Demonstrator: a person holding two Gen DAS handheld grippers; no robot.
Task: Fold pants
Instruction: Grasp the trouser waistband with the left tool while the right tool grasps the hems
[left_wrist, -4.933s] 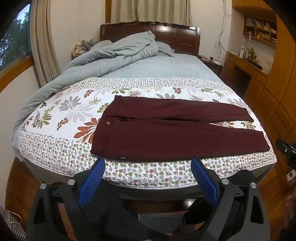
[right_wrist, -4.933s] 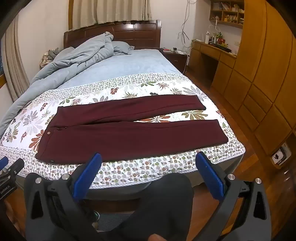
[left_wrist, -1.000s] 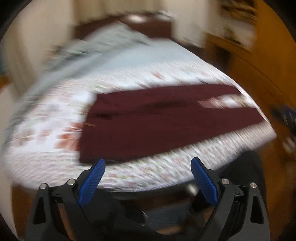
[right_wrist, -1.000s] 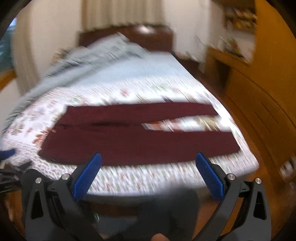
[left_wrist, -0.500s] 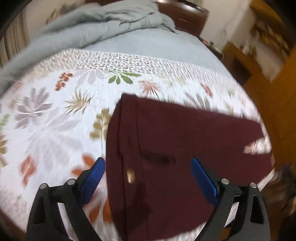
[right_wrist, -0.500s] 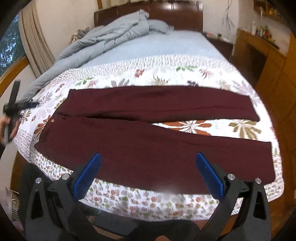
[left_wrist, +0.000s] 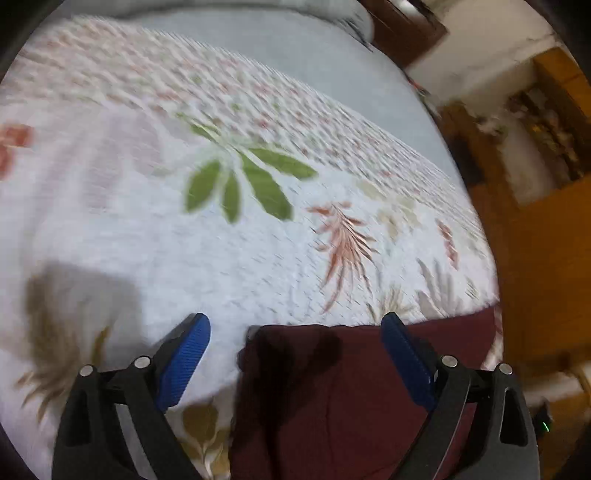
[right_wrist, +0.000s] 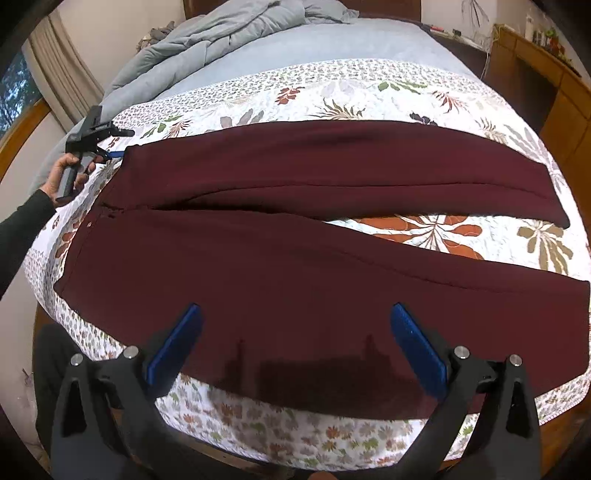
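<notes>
maroon pants (right_wrist: 295, 236) lie flat across the floral quilt (right_wrist: 369, 92), long axis left to right. left gripper (left_wrist: 295, 354), jaws apart, sits at the far waistband corner; right gripper (right_wrist: 295, 339), jaws apart, hovers over the near leg.

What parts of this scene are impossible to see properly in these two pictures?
- Left wrist view: the quilt pattern is motion-blurred, and only a corner of the pants shows; the rest is cut off by the bottom edge.
- Right wrist view: the left gripper is too small to judge whether it touches the fabric.
- Items on the desk are too small to identify.
</notes>
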